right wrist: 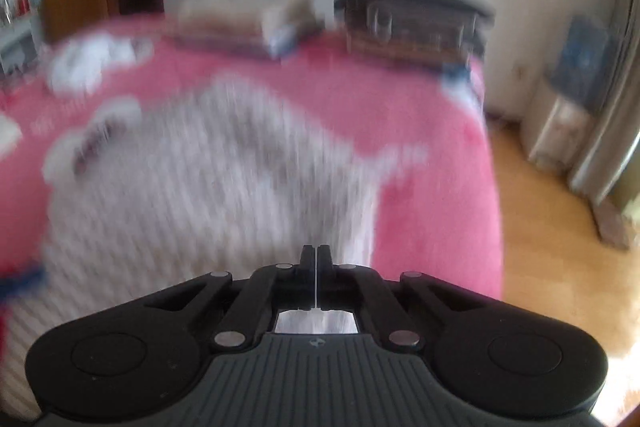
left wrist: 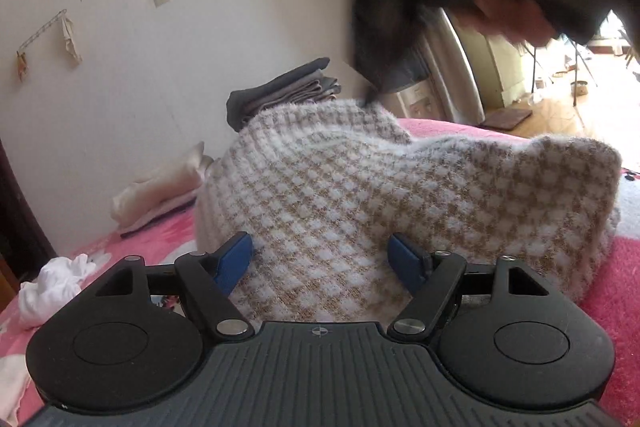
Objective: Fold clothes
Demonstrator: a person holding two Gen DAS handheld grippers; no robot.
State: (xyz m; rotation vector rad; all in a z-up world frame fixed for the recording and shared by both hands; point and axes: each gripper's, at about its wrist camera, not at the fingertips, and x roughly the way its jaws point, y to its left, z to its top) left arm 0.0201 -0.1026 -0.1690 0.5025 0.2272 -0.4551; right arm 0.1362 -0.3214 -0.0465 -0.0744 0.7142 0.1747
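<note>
1. Knitwear first: the sweater (left wrist: pixel 360 195) is a fuzzy, thick knit in a small tan-and-white check, heaped in soft folds on the bed (left wrist: pixel 608 267), whose cover is a plush pink fleece with white patches.
2. Behind it, against the pale wall (left wrist: pixel 160 67), sits a neat stack of folded grey clothes (left wrist: pixel 280 87); further along that wall lies a flat cream satin bundle (left wrist: pixel 160 191), and a crumpled white cloth (left wrist: pixel 52 287) lies near the bed's edge.
3. My left claw (left wrist: pixel 322 263) is spread wide, its blue pads (left wrist: pixel 234 261) apart on either side of the sweater's near edge. The knit lies between them, but neither pad presses on it.
4. My right claw (right wrist: pixel 316 259) is pressed together, its black fingers (right wrist: pixel 306 267) meeting with only a thin line of light between. The right wrist view is badly blurred; the pale knit runs up to the fingertips, and whether a fold is pinched there I cannot tell.
5. In the left wrist view a dark blurred shape (left wrist: pixel 384 27) reaches down to one raised corner of the sweater, which peaks up at that point.
6. My left claw lies low and nearly level over the bed; my right tilts down at the sweater from above.
</note>
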